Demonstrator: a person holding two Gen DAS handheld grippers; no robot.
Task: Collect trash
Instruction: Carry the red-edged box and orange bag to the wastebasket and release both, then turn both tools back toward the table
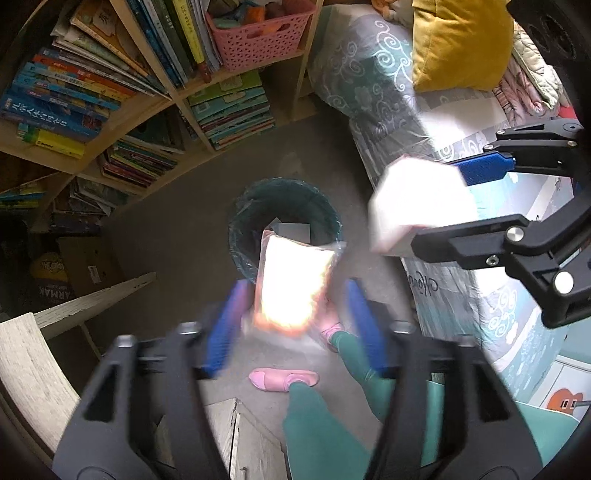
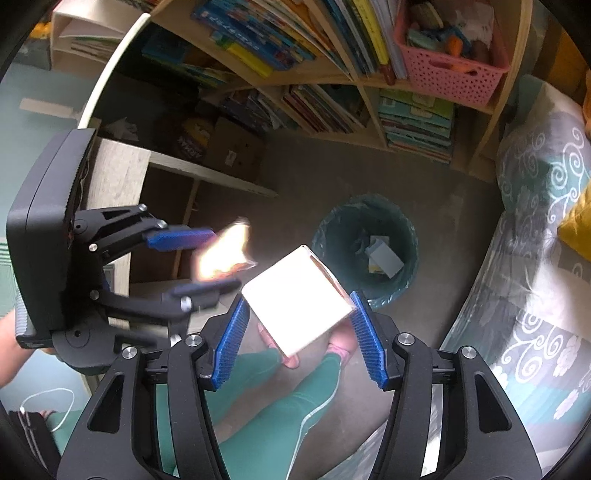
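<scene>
A round bin with a dark green liner [image 1: 284,221] stands on the floor and also shows in the right wrist view [image 2: 364,251], with paper scraps inside. My left gripper [image 1: 291,325] is open; an orange and clear plastic wrapper [image 1: 293,284] hangs loose between its blue fingers, over the bin's near rim. It also shows in the right wrist view [image 2: 225,254]. My right gripper [image 2: 299,336] is shut on a white box [image 2: 299,299], held above the floor near the bin. The box [image 1: 421,206] and right gripper [image 1: 443,206] show at the right of the left wrist view.
A wooden bookshelf [image 1: 177,99] full of books and a pink basket [image 1: 258,33] stands behind the bin. A bed with patterned cover [image 1: 388,92] and yellow pillow [image 1: 458,40] lies at the right. A pale desk [image 1: 29,369], cardboard box [image 1: 88,266] and the person's legs [image 1: 317,424] are close.
</scene>
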